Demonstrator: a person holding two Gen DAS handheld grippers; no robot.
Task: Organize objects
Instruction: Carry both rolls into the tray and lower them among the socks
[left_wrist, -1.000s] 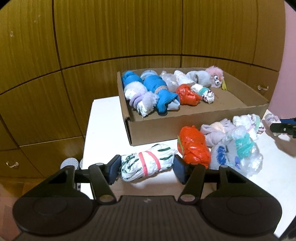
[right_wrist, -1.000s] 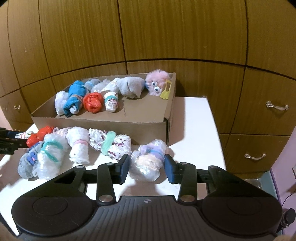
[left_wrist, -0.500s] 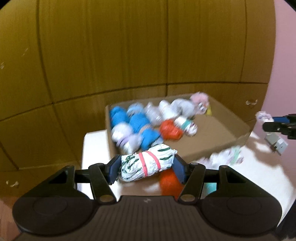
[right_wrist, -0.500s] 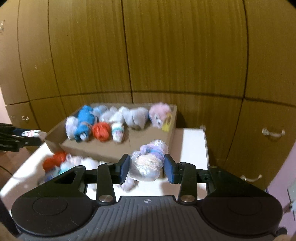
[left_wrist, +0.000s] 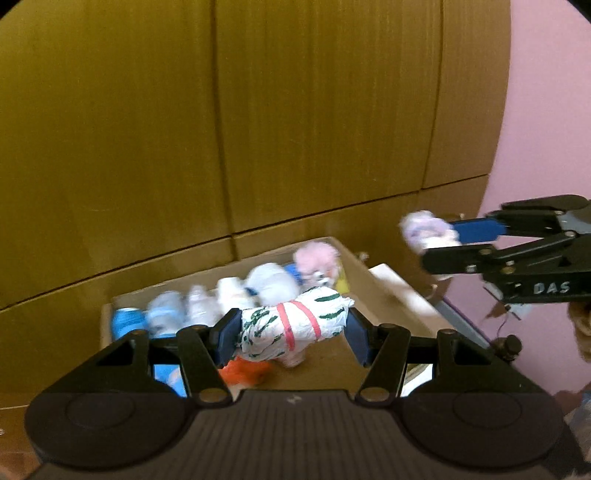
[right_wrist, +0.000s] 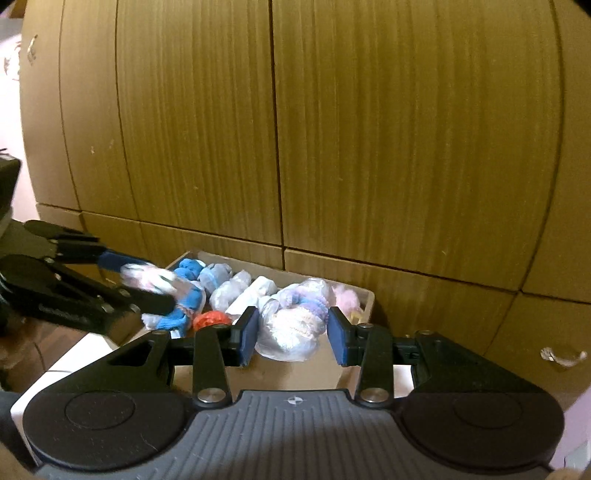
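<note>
My left gripper (left_wrist: 291, 332) is clamped on a white bundle (left_wrist: 293, 326) with green marks and red bands, lying crosswise between the pads, both ends pressed against them. It's up in the air over the box (left_wrist: 373, 284), which sits just past my fingertips at about 12 o'clock. Inside the box there's a row of wrapped bundles along the far wall, a bit blurry: a blue one (left_wrist: 125, 321) at 10 o'clock, pale ones in the middle, a pink fuzzy toy (left_wrist: 316, 258) at 1 o'clock, and an orange bundle (left_wrist: 243, 371) showing just under my load.

My right gripper (right_wrist: 291, 330) is clamped on a clear-wrapped bundle (right_wrist: 293, 321) with purple and pinkish stuff inside, also lifted above the box (right_wrist: 365, 299). From that camera the left gripper (right_wrist: 155, 290) comes in at 9 o'clock with its bundle over the blue stuff in the box. From the left camera the right one (left_wrist: 436, 240) sits at 3 o'clock.

Behind everything it's just wooden cabinet doors (right_wrist: 406, 129), with a handle (right_wrist: 561, 356) at 4 o'clock in the right view.
</note>
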